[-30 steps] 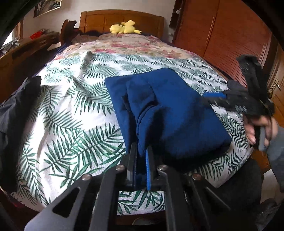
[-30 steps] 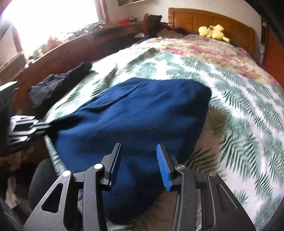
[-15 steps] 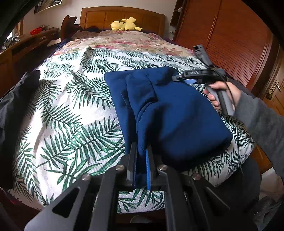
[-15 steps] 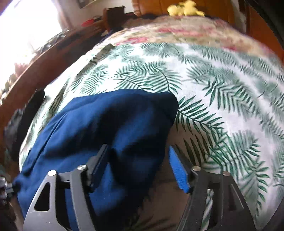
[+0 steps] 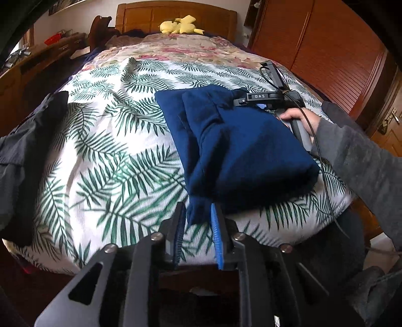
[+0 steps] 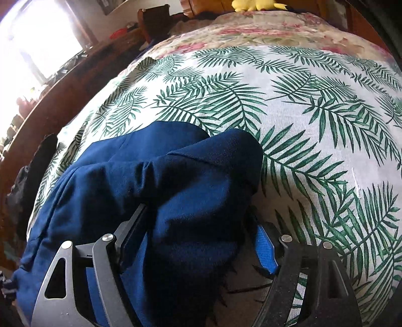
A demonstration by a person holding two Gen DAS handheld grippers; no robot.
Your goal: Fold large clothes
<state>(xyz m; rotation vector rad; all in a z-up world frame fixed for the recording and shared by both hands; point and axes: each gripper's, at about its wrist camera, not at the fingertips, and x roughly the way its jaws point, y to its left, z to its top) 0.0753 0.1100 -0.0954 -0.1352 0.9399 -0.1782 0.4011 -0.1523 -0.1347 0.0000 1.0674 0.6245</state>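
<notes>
Left wrist view: blue garment [image 5: 241, 151], folded into a thick bundle, at near right corner of bed [image 5: 105, 156].
Left tool [image 5: 196, 226] has just been opening, pads slightly apart w/ a cloth tip between, not pinched. Right tool [image 6: 201, 241] has just been opening, spread wide astride far corner of bundle. Fabric looks soft, limp, bulky; best taken at layered edges/corners so plies lift together.

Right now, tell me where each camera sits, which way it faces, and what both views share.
Left wrist: on the left gripper, at the bed's foot, facing the wooden headboard; shows its just-opened jaws, the right gripper and a grey-sleeved arm.
Right wrist: on the right gripper, facing the headboard; open jaws straddle the cloth.
Shared: folded navy-blue garment, fern-print bedspread, yellow plush toy.
</notes>
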